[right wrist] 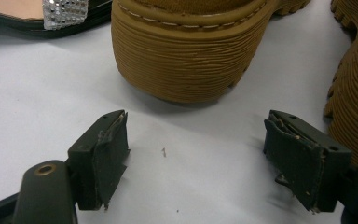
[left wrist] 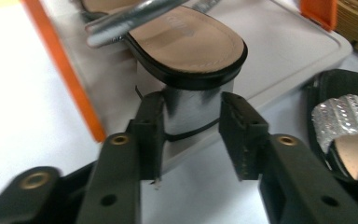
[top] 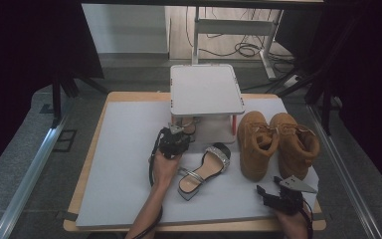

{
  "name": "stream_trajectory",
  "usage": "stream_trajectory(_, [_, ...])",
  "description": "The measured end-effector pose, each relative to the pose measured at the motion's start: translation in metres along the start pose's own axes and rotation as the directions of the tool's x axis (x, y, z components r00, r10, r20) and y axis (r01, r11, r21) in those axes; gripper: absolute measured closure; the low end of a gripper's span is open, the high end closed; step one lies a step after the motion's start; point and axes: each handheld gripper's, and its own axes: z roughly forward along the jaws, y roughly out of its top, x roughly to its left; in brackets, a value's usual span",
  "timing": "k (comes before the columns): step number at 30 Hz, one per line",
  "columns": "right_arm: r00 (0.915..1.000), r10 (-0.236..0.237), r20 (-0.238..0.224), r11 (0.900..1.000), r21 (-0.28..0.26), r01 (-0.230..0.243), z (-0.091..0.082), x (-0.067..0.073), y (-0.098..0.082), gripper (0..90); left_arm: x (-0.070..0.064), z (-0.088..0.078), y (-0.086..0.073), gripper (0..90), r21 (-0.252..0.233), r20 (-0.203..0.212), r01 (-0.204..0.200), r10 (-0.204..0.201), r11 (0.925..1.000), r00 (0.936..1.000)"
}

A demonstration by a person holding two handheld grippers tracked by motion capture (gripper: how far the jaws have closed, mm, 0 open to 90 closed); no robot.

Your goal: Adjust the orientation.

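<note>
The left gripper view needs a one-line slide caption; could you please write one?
Left gripper astride the silver heel of a sandal on the rack's lower shelf.

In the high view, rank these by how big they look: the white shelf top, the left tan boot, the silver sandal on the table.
1. white shelf top
2. left tan boot
3. silver sandal
</note>
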Motion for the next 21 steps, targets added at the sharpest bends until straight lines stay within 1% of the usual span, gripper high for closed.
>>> stream_trajectory(2, [1.0, 0.0, 0.0, 1.0, 0.0, 0.0, 0.0, 0.0, 0.0, 21.6, -0.001, 0.001, 0.001, 64.9, 0.002, 0.006, -0.008, 0.008, 1.0, 0.9999])
stream_trajectory(3, [1.0, 0.0, 0.0, 1.0, 0.0, 0.0, 0.0, 0.0, 0.0, 21.6, 0.0, 0.002, 0.002, 64.7, 0.001, 0.013, -0.008, 0.008, 1.0, 0.9999])
stream_trajectory(4, [1.0, 0.0, 0.0, 1.0, 0.0, 0.0, 0.0, 0.0, 0.0, 21.6, -0.001, 0.003, 0.002, 64.8, 0.002, 0.009, -0.017, 0.017, 0.9999, 0.9998])
stream_trajectory(6, [1.0, 0.0, 0.0, 1.0, 0.0, 0.0, 0.0, 0.0, 0.0, 21.5, -0.001, 0.004, 0.003, 64.9, 0.004, 0.006, -0.018, 0.018, 0.9998, 0.9998])
stream_trajectory(8, [1.0, -0.001, 0.0, 1.0, 0.001, 0.001, 0.0, 0.0, 0.0, 21.5, 0.0, 0.007, 0.004, 65.0, 0.014, -0.007, -0.028, 0.028, 0.9995, 0.9996])
stream_trajectory(11, [1.0, -0.001, 0.0, 1.0, 0.001, 0.001, 0.0, 0.0, 0.0, 21.6, 0.001, 0.008, 0.005, 64.6, 0.013, 0.002, -0.018, 0.018, 0.9998, 0.9998])
stream_trajectory(15, [1.0, -0.001, 0.0, 1.0, 0.001, 0.001, 0.0, 0.0, 0.0, 21.6, 0.003, 0.009, 0.005, 64.1, 0.012, 0.009, -0.015, 0.015, 0.9998, 0.9999])
stream_trajectory(16, [1.0, -0.001, 0.0, 1.0, 0.001, 0.001, 0.0, 0.0, 0.0, 21.6, 0.003, 0.009, 0.004, 62.8, 0.014, 0.003, -0.014, 0.014, 0.9998, 0.9999])
stream_trajectory(17, [1.0, -0.001, 0.0, 1.0, 0.0, 0.001, 0.0, 0.0, 0.0, 21.5, 0.002, 0.008, 0.004, 60.6, 0.014, 0.008, -0.016, 0.016, 0.9998, 0.9998])
stream_trajectory(19, [1.0, -0.001, 0.0, 1.0, 0.001, 0.001, 0.0, 0.0, 0.0, 21.6, 0.001, 0.003, 0.004, 51.9, 0.005, 0.012, -0.024, 0.024, 0.9997, 0.9996])
stream_trajectory(20, [1.0, -0.001, 0.0, 1.0, 0.001, 0.001, 0.0, 0.0, 0.0, 21.6, 0.001, 0.0, 0.003, 51.9, 0.004, 0.009, -0.03, 0.03, 0.9995, 0.9995])
stream_trajectory(21, [1.0, -0.001, 0.0, 1.0, 0.0, 0.001, 0.0, 0.0, 0.0, 21.6, 0.002, -0.003, 0.002, 50.1, 0.004, 0.015, -0.026, 0.026, 0.9997, 0.9996])
